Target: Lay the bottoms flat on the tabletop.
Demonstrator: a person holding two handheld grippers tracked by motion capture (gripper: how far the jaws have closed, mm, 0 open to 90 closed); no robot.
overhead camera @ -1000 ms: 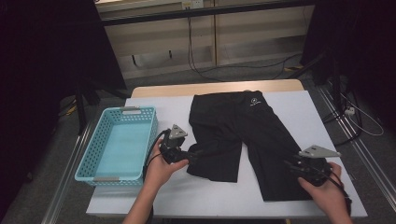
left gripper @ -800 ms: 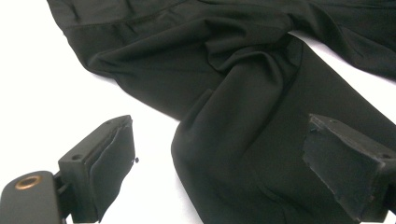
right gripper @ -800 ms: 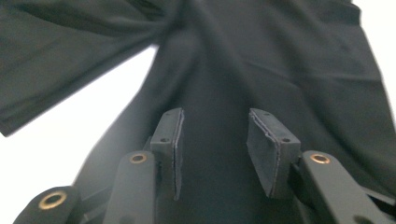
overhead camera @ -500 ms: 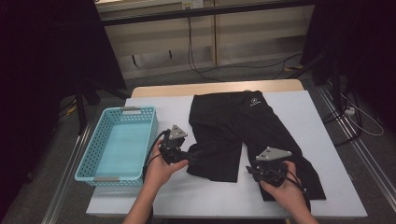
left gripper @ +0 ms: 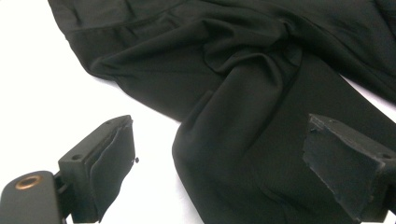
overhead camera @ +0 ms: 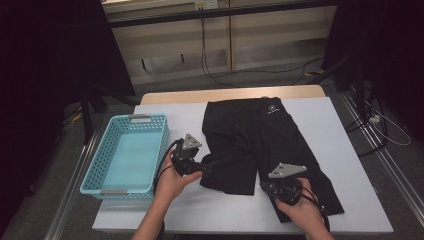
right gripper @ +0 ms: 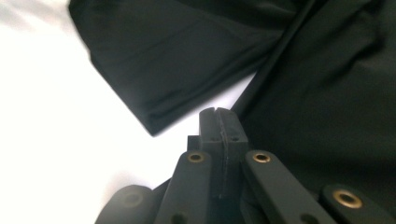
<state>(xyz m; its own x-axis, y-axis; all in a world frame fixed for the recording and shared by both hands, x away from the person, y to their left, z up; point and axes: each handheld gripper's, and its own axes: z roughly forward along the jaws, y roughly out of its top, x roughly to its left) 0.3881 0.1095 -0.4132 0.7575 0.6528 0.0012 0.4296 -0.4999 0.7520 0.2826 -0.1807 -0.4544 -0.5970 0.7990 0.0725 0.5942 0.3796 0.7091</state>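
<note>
Shorts [overhead camera: 260, 140] lie flat mid-bench; my right hand-held gripper [right gripper: 219, 119] has just pinched closed on the near leg's inner edge, my left hand-held gripper [left gripper: 219, 154] gapes around the other hem. Clamp before lifting.

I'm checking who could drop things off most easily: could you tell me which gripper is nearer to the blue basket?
Left. The left gripper sits just beside the blue basket, off its right wall. The right gripper lies across the black shorts, over their far leg.

Grey floor [overhead camera: 260, 75], pale wall panels [overhead camera: 165, 45], trailing cables [overhead camera: 210, 75]
</note>
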